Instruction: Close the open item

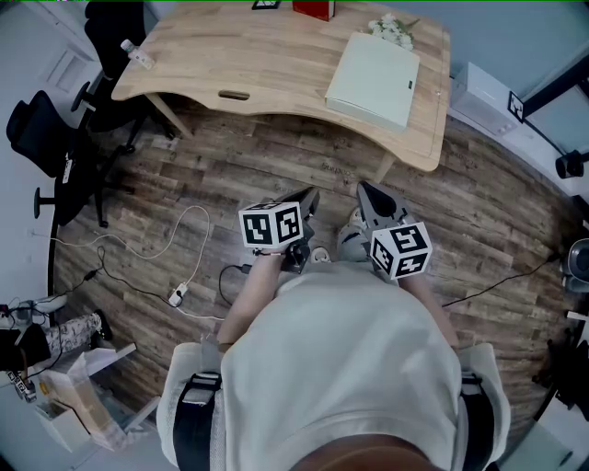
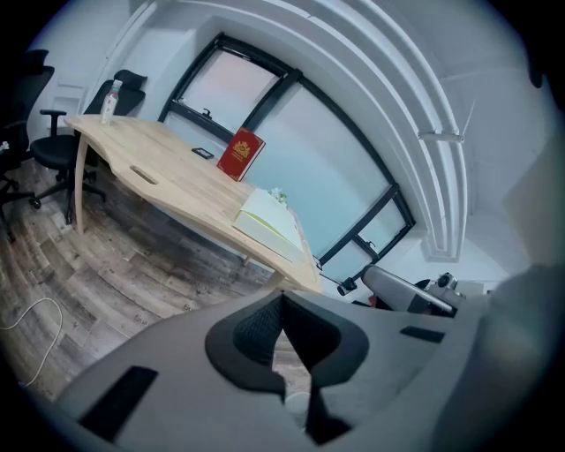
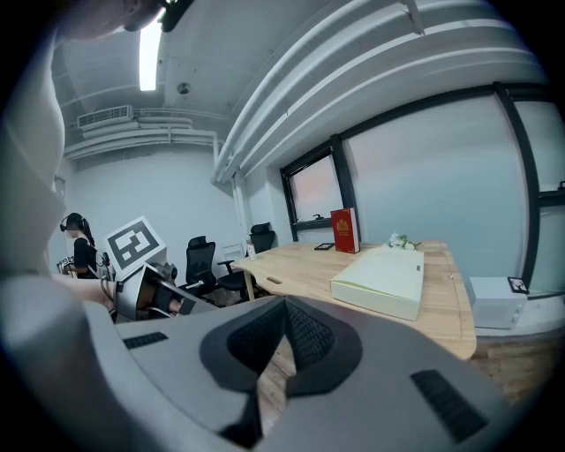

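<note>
Left gripper (image 1: 310, 198) jaws pressed together on nothing, right gripper (image 1: 366, 193) likewise closed and empty, both held close to the person's chest above the wood floor (image 1: 230, 175), pale box (image 1: 373, 78) lying well ahead on the desk (image 1: 267, 64), near the flowers (image 1: 391, 29) and red book (image 1: 313, 9)

Grey left claw (image 1: 310, 196) and right claw (image 1: 365, 190) each carry a white cube (image 1: 271, 225) printed with black square markers.
</note>
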